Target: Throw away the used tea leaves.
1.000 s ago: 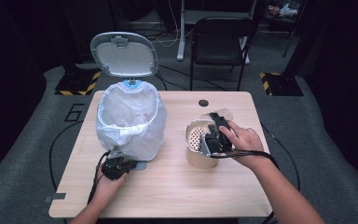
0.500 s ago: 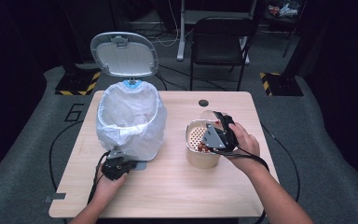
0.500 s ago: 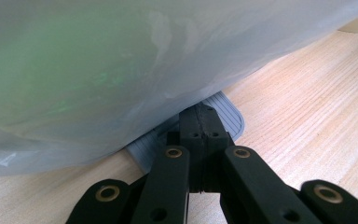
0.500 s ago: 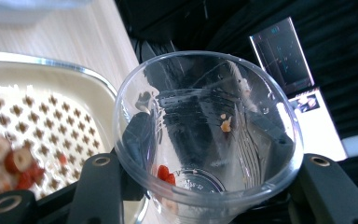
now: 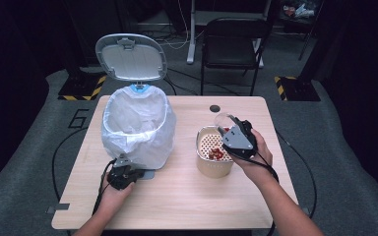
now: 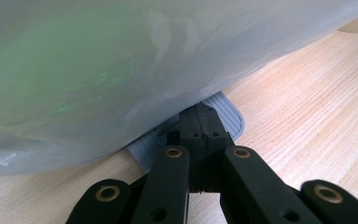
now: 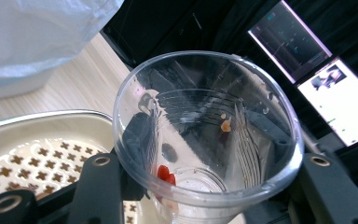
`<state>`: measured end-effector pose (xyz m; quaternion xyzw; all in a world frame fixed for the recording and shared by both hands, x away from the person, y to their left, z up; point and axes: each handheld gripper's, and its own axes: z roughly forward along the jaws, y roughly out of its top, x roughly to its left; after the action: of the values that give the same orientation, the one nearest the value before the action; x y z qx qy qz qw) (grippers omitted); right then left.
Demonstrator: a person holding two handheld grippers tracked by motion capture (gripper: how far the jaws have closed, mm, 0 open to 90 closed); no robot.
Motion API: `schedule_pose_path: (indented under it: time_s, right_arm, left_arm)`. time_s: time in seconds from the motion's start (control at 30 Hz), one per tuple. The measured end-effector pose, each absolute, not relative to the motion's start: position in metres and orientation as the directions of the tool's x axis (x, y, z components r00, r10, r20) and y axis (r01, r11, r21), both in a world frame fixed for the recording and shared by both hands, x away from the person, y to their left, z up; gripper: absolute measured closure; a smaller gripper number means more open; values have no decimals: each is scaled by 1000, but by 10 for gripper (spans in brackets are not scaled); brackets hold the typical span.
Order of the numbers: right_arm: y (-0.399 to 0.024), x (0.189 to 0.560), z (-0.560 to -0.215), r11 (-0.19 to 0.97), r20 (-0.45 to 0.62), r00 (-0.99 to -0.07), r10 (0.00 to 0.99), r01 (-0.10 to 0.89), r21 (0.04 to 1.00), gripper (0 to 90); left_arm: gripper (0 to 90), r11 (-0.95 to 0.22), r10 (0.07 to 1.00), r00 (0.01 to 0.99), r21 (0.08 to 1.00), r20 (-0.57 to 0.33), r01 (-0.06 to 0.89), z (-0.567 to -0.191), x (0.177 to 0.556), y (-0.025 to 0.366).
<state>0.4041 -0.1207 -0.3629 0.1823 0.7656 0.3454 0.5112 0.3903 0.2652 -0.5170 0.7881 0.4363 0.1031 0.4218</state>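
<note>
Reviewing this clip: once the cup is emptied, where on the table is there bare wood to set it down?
Bare table runs along the near edge between the two forearms, and right of the strainer container toward the far right corner. The left half is crowded: the bagged pedal bin and the left gripper on its pedal. The right gripper holds the clear cup over the container.

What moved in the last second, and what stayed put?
The right gripper, shut on the clear plastic cup, drew slightly back from over the strainer container. The left gripper stays shut on the bin's pedal; the lid stays up.
</note>
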Motion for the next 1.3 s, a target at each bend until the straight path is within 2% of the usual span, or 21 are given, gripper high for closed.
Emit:
schedule_pose_path:
  time_s: [0.33,1.03,1.3]
  right_arm:
    - [-130,408,-365,558,-503,-451,737,-14,830,468]
    - [-136,411,-363,402,-328,-533,780,25,915,467]
    - [-142,416,-359,264,-186,-586,788,50,963,467]
  left_arm:
    - [900,-267,777,597,754,-200,600,-517,390,265]
    - [900,-266,775,599,754,-204,600,-517,390,265]
    - [900,-269,776,599,754,-199,599,-517,390,266]
